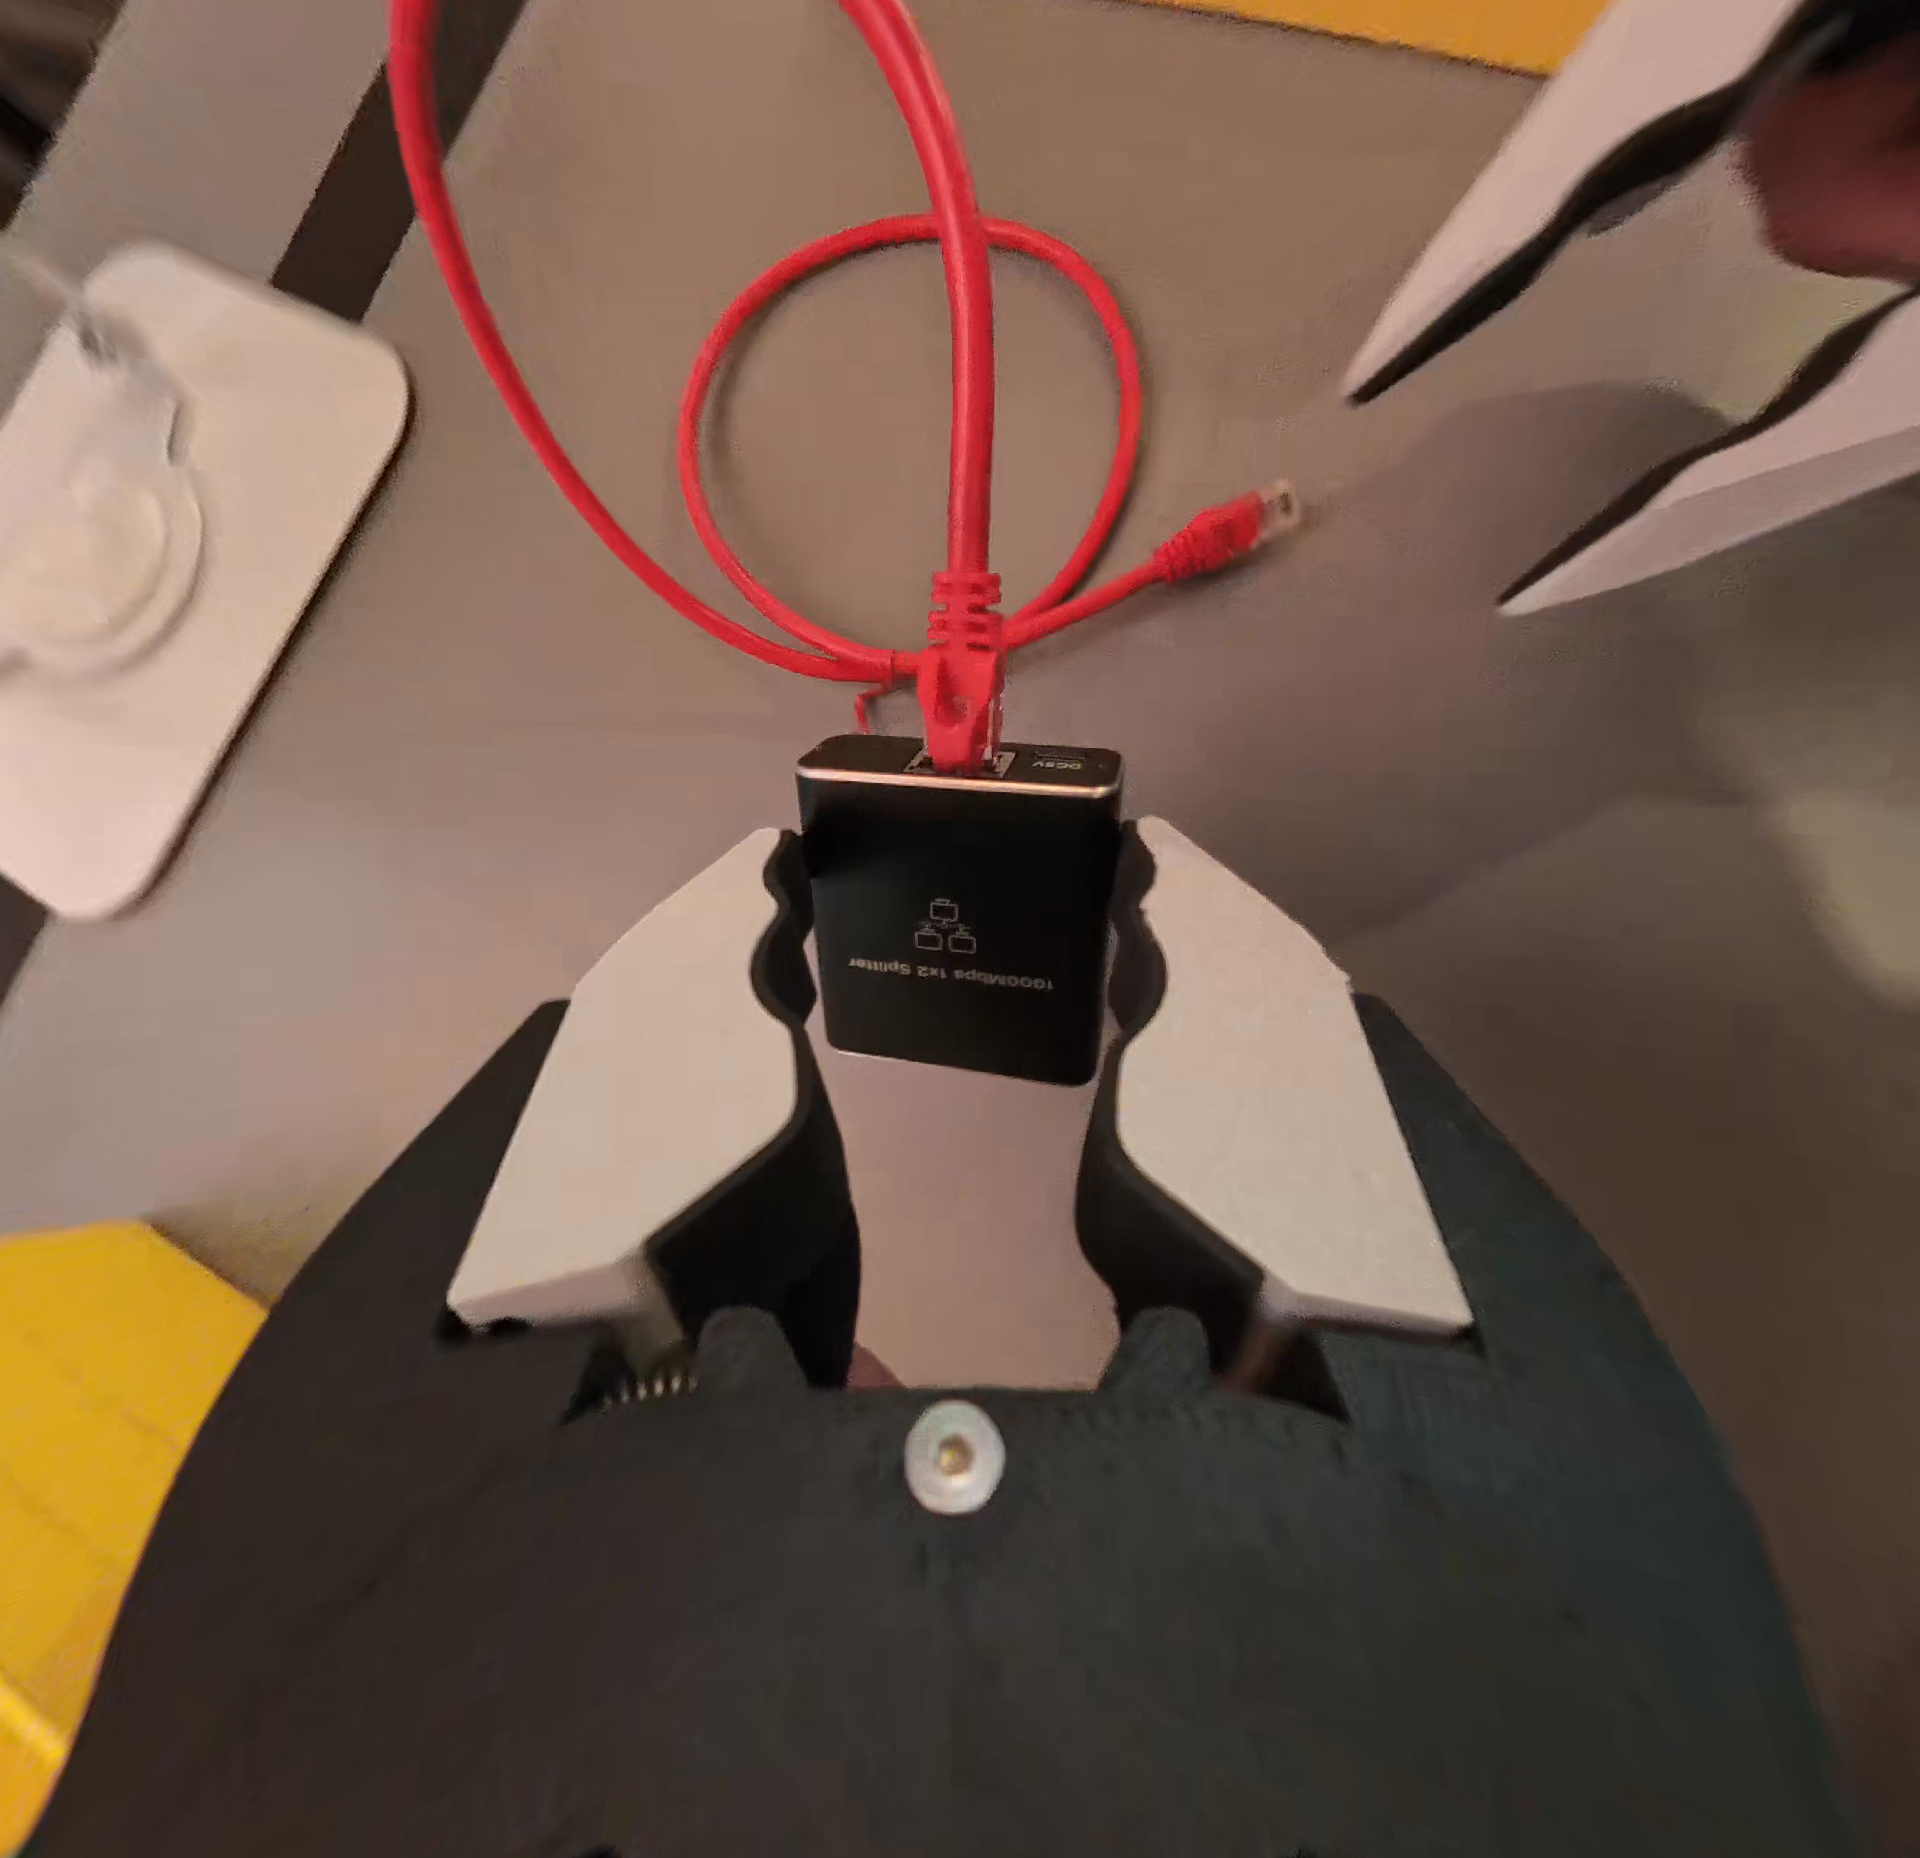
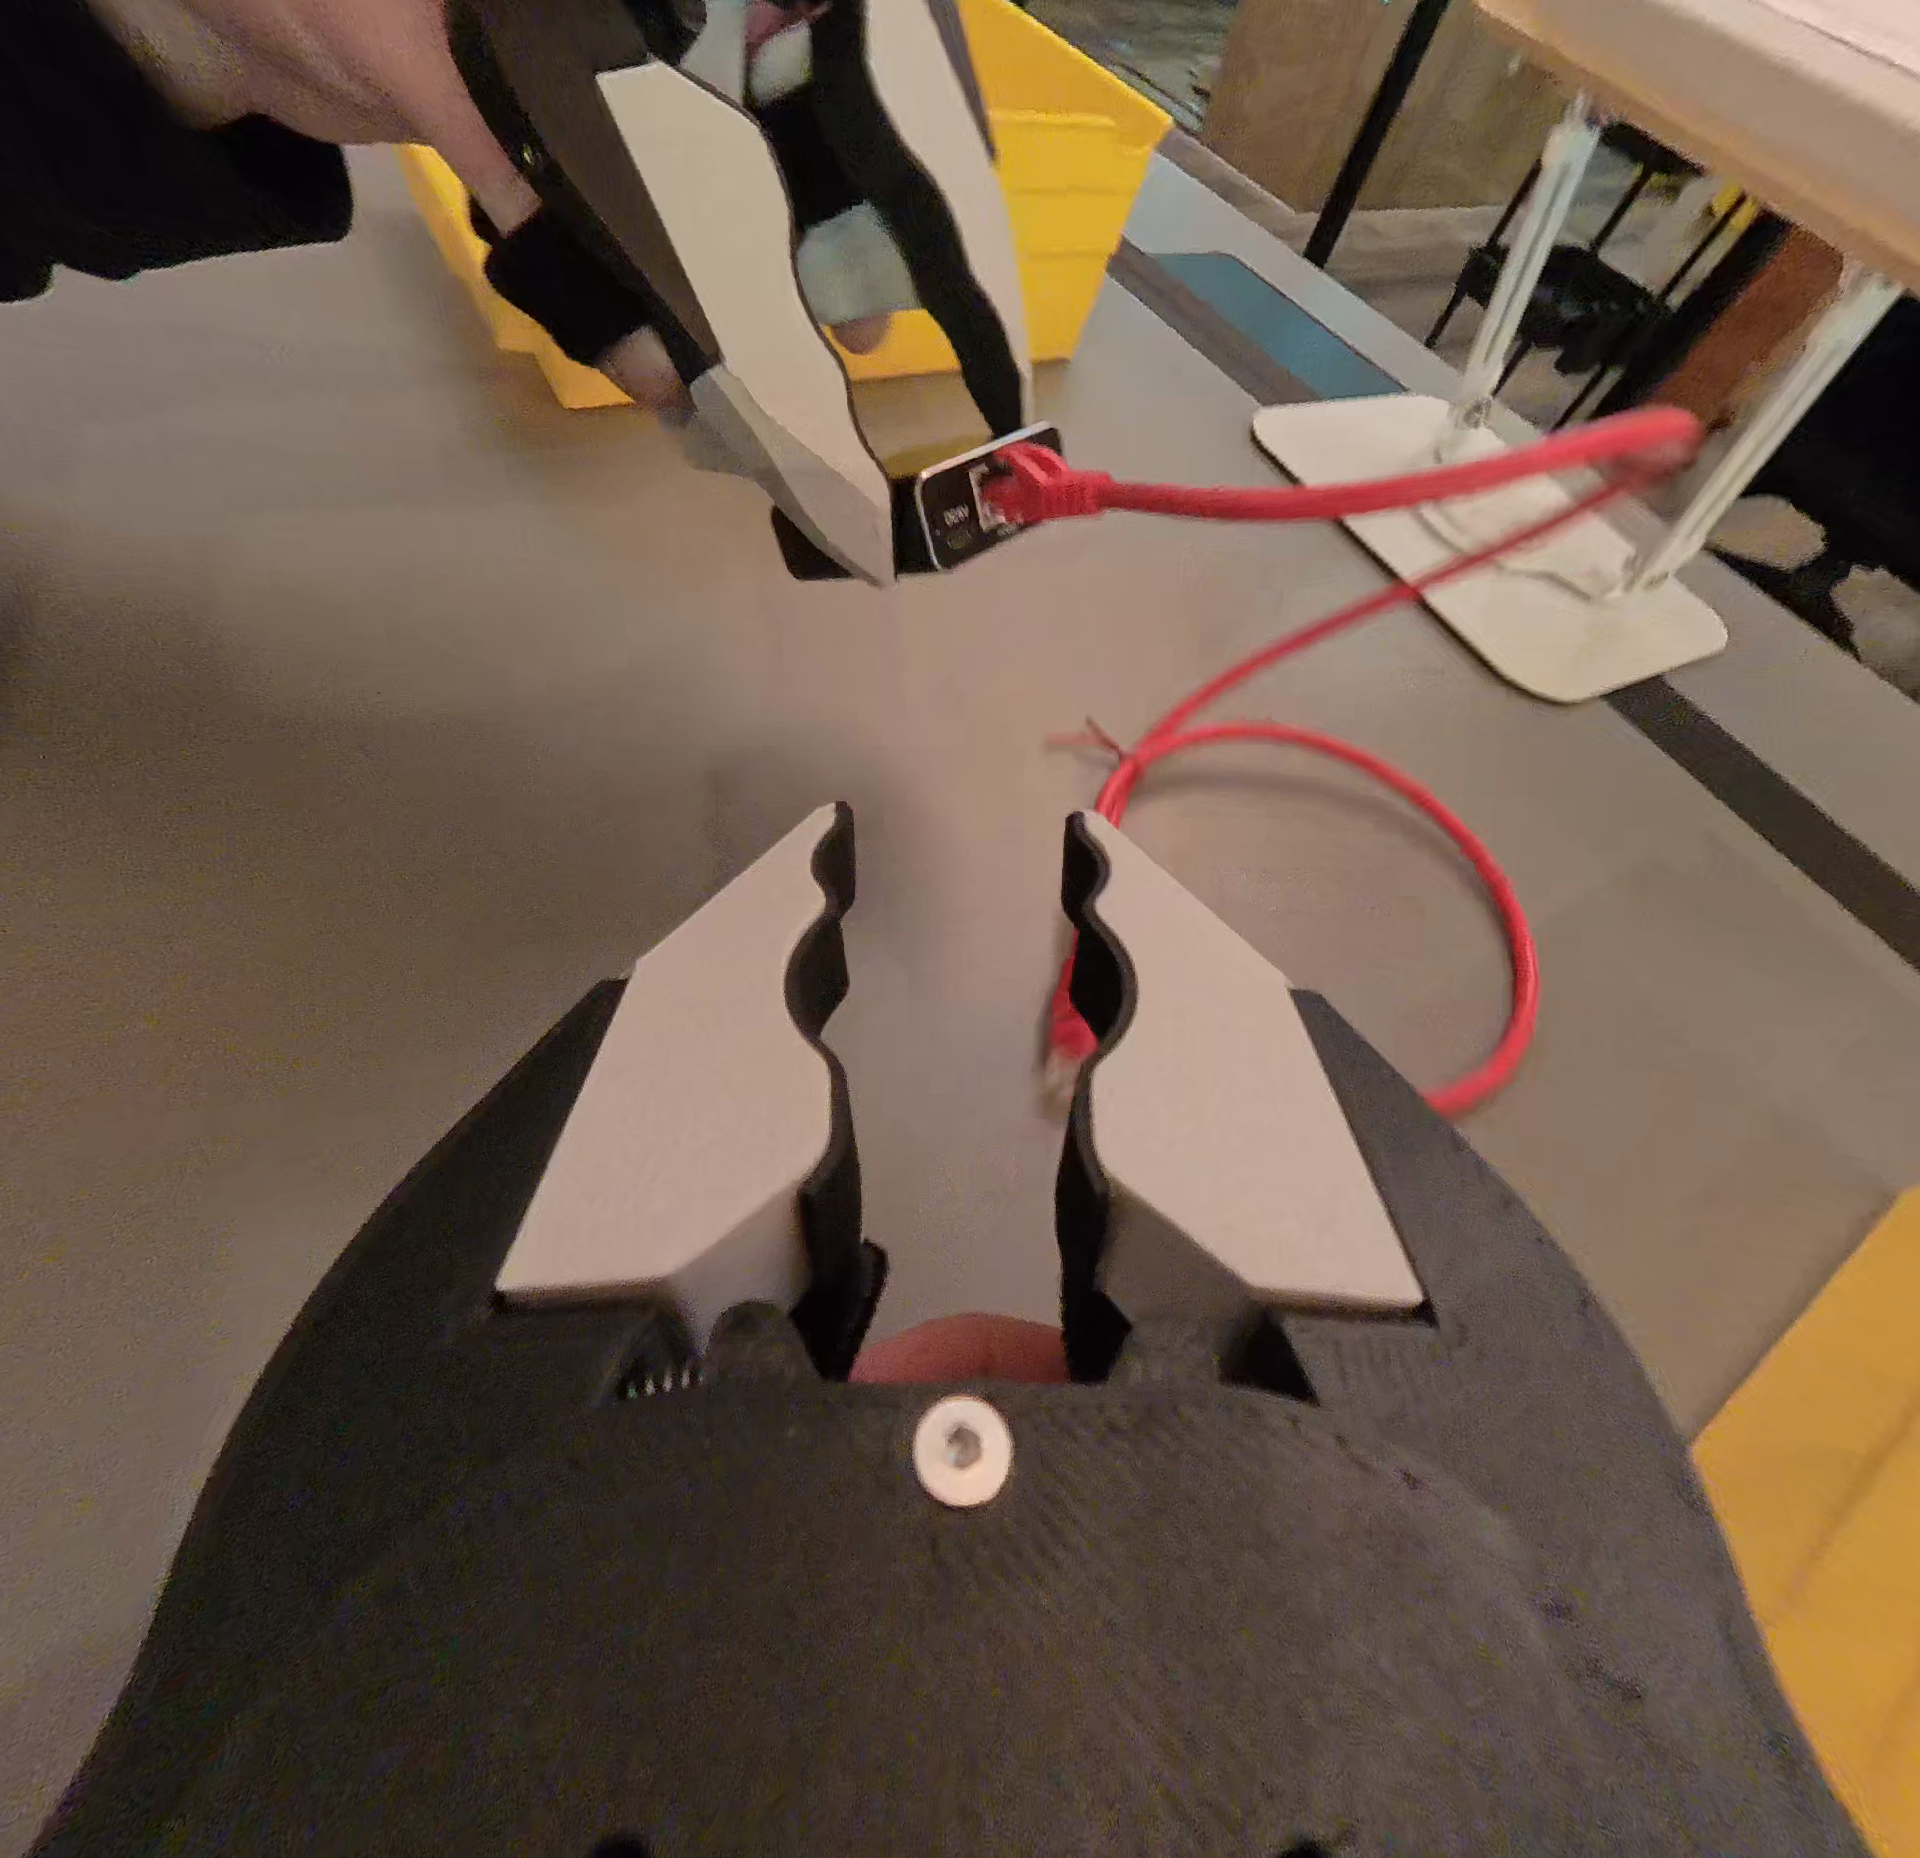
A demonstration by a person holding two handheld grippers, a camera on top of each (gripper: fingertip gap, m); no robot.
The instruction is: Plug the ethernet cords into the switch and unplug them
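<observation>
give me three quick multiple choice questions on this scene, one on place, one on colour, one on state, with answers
1. Where is the loose plug?
A. on the table
B. in the yellow bin
C. on the white stand

2. What colour is the cable?
A. blue
B. red
C. grey

3. What is the right claw doing?
A. gripping the switch
B. gripping the cable
C. open, empty

Answers:
1 A: the loose plug lies on the table.
2 B: the cable is red.
3 C: the right claw is parted around nothing, while the left claw grips the switch.

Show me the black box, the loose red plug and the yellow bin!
black box (image 1: 961, 935), left wrist view, top face.
loose red plug (image 1: 1221, 533), left wrist view, red boot.
yellow bin (image 2: 1060, 177), right wrist view, side wall.
</observation>
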